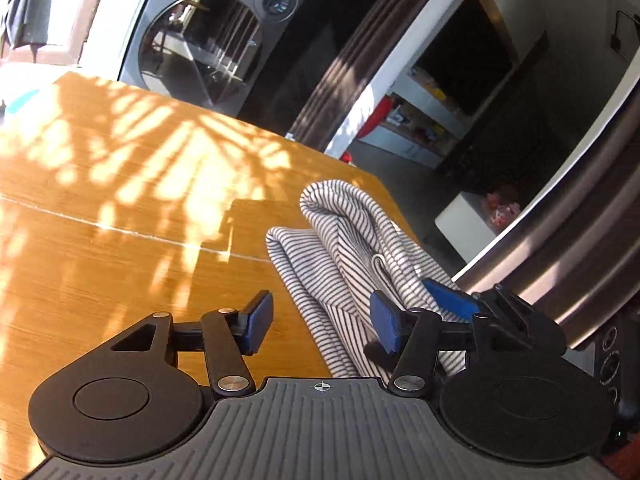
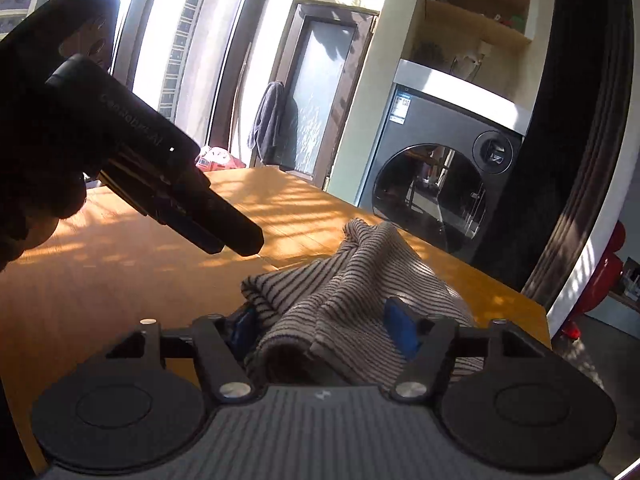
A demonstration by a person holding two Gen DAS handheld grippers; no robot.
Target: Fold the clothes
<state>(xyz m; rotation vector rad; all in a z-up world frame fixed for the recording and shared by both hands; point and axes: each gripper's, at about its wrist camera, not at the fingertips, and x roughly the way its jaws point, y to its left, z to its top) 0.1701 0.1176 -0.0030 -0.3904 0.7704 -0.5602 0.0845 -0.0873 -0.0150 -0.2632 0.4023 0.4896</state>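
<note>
A white garment with thin dark stripes (image 1: 340,248) lies bunched near the right edge of the wooden table (image 1: 120,200). My left gripper (image 1: 322,322) is open, its blue pads apart, with the garment's near edge lying between them. In the right wrist view the same garment (image 2: 360,280) lies crumpled between the open fingers of my right gripper (image 2: 324,330); the cloth fills the gap without being pinched. The left gripper (image 2: 216,232) shows there as a dark shape hovering above the table to the left. The right gripper's blue pad (image 1: 448,300) shows beside the cloth.
A grey front-loading washing machine (image 2: 436,184) stands behind the table. A dark curtain (image 1: 360,48) and a doorway with shelves (image 1: 420,116) are to the right. Tall windows (image 2: 180,40) and a hanging dark towel (image 2: 268,120) are at the back left. The table's right edge (image 1: 400,216) is close to the garment.
</note>
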